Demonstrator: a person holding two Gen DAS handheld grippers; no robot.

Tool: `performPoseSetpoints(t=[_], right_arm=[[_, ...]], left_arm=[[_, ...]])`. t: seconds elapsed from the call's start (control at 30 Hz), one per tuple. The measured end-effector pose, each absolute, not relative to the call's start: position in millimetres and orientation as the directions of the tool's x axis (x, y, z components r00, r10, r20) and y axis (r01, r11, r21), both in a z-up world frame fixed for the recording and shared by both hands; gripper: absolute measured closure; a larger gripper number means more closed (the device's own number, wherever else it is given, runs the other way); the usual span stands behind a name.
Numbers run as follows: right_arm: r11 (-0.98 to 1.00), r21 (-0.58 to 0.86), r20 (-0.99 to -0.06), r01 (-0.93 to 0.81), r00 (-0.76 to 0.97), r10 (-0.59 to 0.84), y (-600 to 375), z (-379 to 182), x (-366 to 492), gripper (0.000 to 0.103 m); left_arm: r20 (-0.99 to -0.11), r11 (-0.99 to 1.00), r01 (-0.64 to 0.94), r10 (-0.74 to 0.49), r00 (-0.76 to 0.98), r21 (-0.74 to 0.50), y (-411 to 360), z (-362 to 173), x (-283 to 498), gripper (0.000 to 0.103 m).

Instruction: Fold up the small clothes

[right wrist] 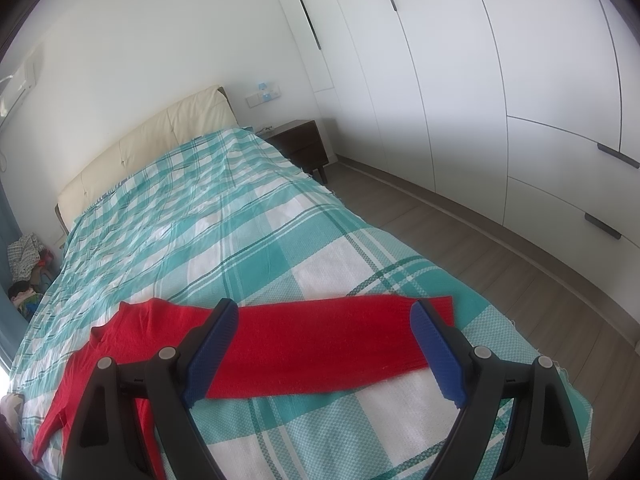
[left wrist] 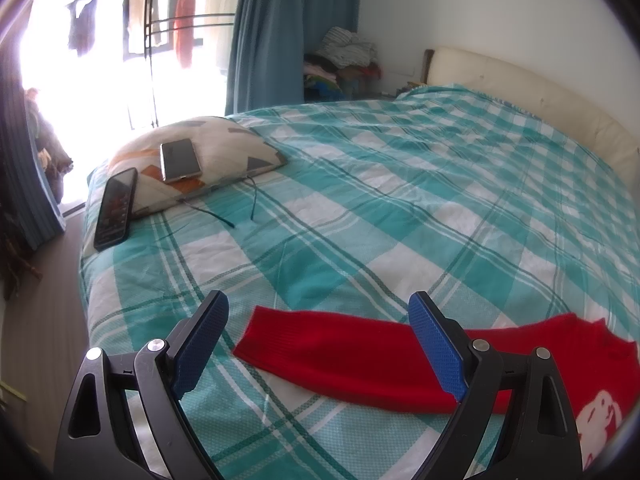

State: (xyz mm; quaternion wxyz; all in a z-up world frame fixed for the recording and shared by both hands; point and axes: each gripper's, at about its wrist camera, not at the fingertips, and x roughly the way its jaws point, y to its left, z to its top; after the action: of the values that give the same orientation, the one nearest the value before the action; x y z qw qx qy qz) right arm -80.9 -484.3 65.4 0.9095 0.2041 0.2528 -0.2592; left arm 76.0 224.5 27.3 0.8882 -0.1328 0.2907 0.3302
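Observation:
A small red knit sweater (left wrist: 352, 360) lies flat on the teal and white checked bedspread (left wrist: 360, 200), sleeves stretched out to both sides. A white figure (left wrist: 600, 420) shows on its chest at the lower right of the left wrist view. My left gripper (left wrist: 320, 316) hovers open above the sweater's left sleeve, whose cuff ends between the blue pads. In the right wrist view the other sleeve (right wrist: 320, 340) runs to a cuff near the bed's right edge. My right gripper (right wrist: 324, 320) stands open over that sleeve, holding nothing.
A patterned pillow (left wrist: 192, 160) at the bed's far left corner carries a phone (left wrist: 180, 160); a second dark phone (left wrist: 116, 208) leans beside it. A cream headboard (right wrist: 160, 140), dark nightstand (right wrist: 300, 144), white wardrobe (right wrist: 520, 80) and wooden floor (right wrist: 500, 280) border the bed.

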Motion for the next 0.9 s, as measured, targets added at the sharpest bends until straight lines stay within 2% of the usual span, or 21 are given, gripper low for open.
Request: performPoseSetpoints(t=[0.9], right_arm=[[0.782, 0.243, -0.565, 0.574, 0.739, -0.367, -484.9, 65.1, -81.8, 0.016]], left_arm=[[-0.606, 0.748, -0.662, 0.507, 0.613, -0.043, 220.7, 26.1, 77.6, 0.010]])
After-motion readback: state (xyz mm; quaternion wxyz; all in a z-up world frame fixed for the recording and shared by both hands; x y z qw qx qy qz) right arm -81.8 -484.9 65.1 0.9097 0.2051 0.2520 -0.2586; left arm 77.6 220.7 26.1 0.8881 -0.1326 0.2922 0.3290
